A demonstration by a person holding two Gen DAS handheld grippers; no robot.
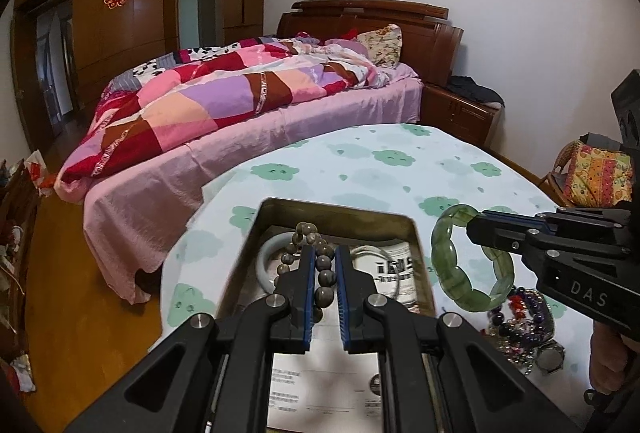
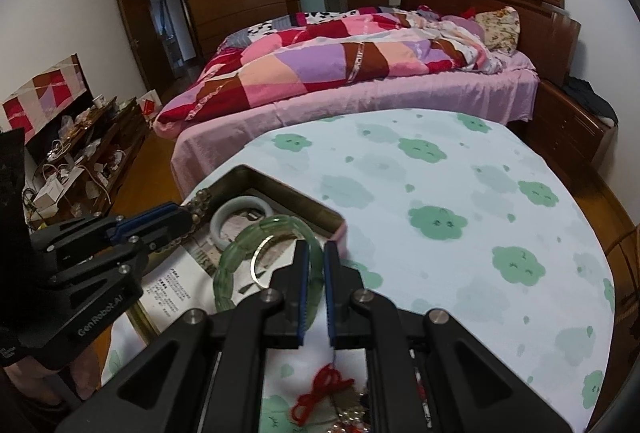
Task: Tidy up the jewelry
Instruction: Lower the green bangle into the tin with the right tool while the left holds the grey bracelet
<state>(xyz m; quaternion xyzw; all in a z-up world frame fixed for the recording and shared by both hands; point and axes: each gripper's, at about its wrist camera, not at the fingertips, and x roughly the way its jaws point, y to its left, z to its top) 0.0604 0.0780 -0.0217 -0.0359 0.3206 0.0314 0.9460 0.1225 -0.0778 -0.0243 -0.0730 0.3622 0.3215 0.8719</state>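
Note:
My left gripper point(image 1: 325, 253) is shut on a brown bead bracelet point(image 1: 320, 265) and holds it over an open metal tin point(image 1: 418, 253). The tin holds a pale jade bangle point(image 1: 266, 257), a thin silver bangle point(image 1: 376, 253) and printed paper. My right gripper point(image 2: 316, 253) is shut on a green jade segment bracelet point(image 2: 240, 245), held just right of the tin in the left wrist view point(image 1: 448, 261). In the right wrist view the left gripper point(image 2: 176, 217) sits at the tin's point(image 2: 320, 211) left side.
The round table point(image 2: 460, 193) has a cloud-print cloth. A pile of bead jewelry and a watch point(image 1: 528, 329) lies right of the tin. A red cord point(image 2: 320, 389) lies under the right gripper. A bed point(image 1: 240, 105) stands behind the table.

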